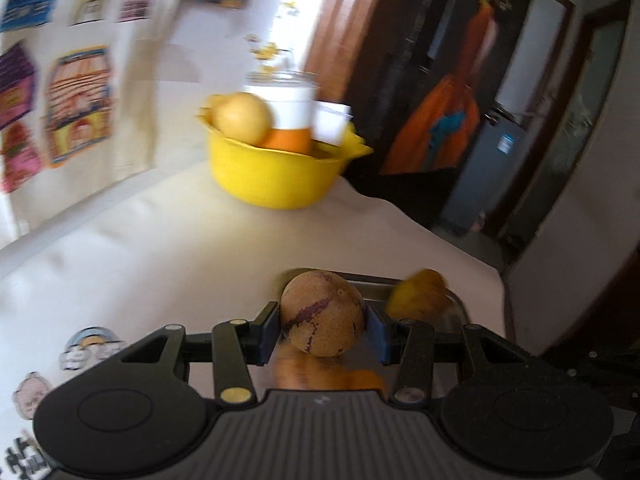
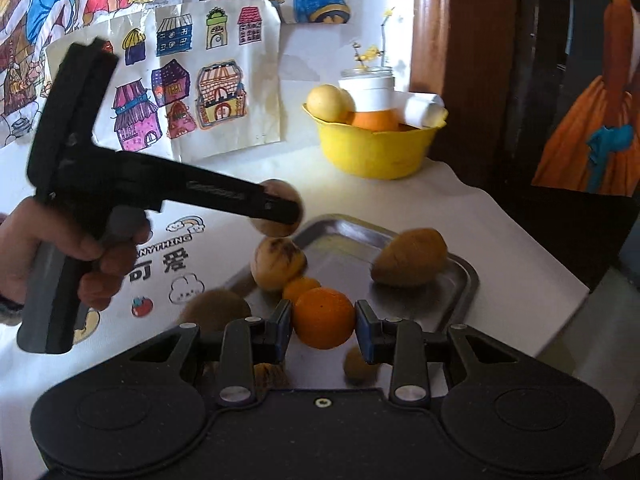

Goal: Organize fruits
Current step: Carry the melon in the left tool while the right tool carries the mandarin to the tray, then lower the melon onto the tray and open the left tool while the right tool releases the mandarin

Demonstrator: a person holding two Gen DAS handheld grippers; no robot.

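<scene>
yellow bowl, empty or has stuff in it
Not empty: the yellow bowl holds a pale round fruit, an orange and a white cup.

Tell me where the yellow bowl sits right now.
The yellow bowl stands at the table's far end against the wall, beyond the metal tray, upper centre-right in the right wrist view; it already holds fruit and a white cup.
</scene>
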